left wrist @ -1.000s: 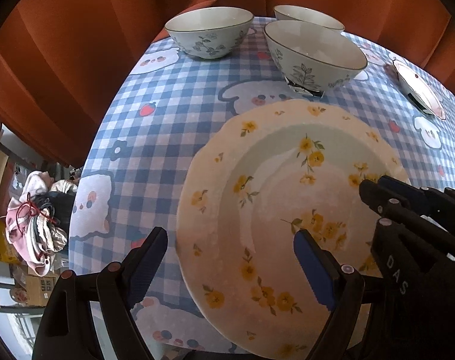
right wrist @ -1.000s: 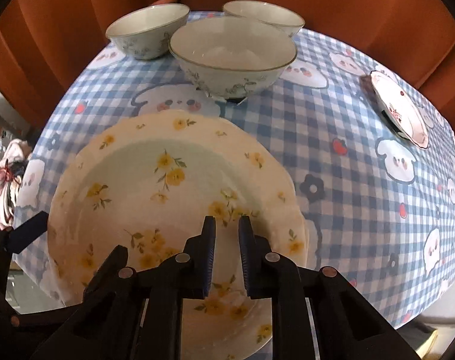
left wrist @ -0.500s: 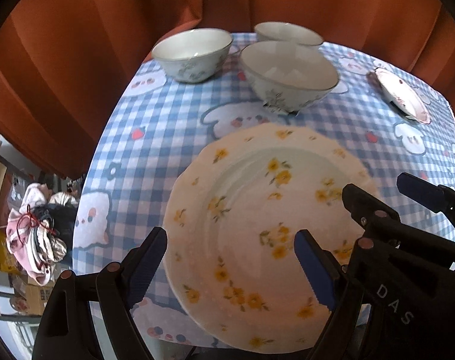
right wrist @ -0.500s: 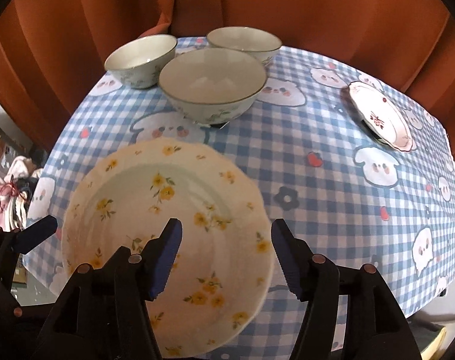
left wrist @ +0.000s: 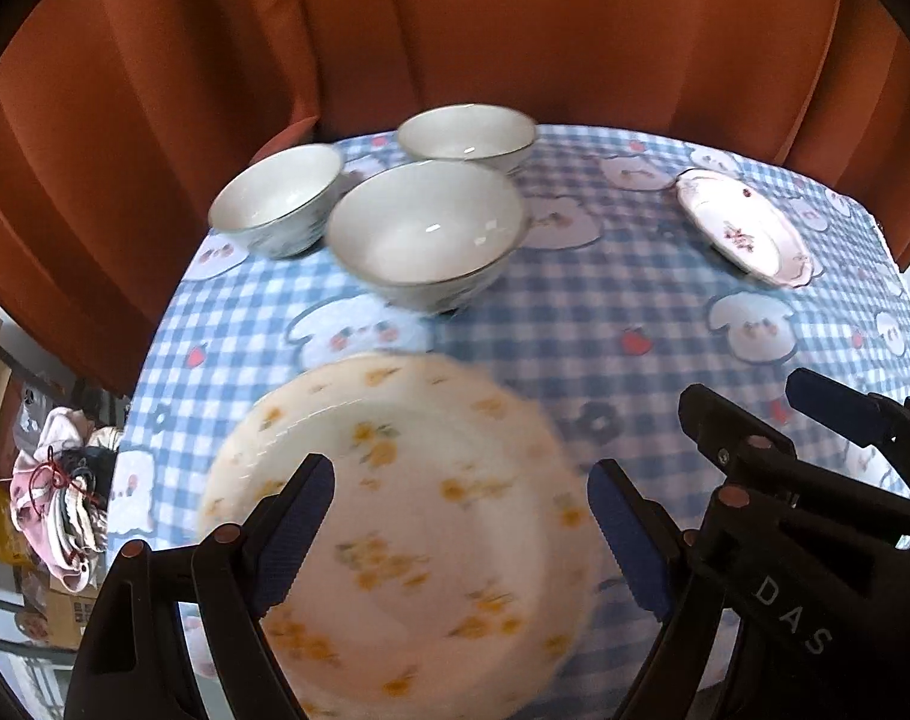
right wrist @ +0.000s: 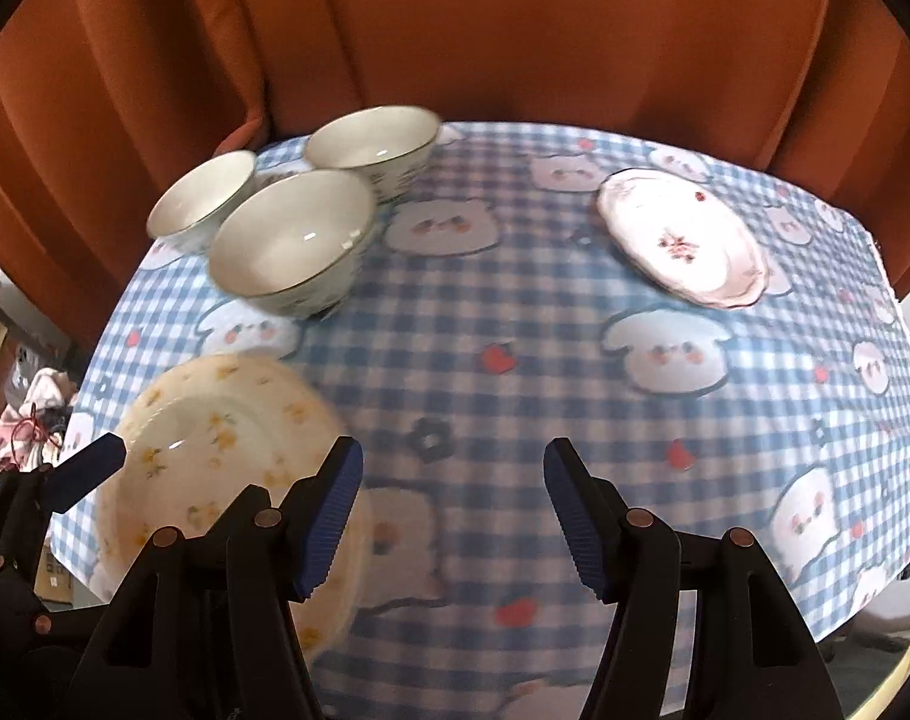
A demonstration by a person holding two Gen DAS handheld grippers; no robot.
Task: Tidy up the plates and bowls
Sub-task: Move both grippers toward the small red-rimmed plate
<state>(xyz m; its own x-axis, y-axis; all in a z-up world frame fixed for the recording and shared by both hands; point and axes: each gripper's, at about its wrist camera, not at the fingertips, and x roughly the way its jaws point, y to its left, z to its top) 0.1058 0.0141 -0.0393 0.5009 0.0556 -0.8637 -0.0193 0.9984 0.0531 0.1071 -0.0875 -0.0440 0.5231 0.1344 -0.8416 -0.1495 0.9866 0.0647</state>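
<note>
Reaching next for the pink plate (right wrist: 682, 237) looks like the step in hand, since the yellow plate (left wrist: 407, 516) already lies flat at the near left corner of the table (right wrist: 544, 360), and three bowls (left wrist: 425, 234) stand clustered at the far left. The right gripper (right wrist: 452, 516) has just been opening; its jaws stand spread with nothing between them, hanging over bare cloth beside the yellow plate. The left gripper (left wrist: 460, 534) is also spread wide and empty above that plate, its pads clear of the rim. The pink plate sits well apart at the far right edge. To do this well, I would carry the right gripper across low, meet the plate's near rim edge-on, and pinch only the lip. Its closeness to the table edge calls for a gentle approach, so it is not nudged off.
</note>
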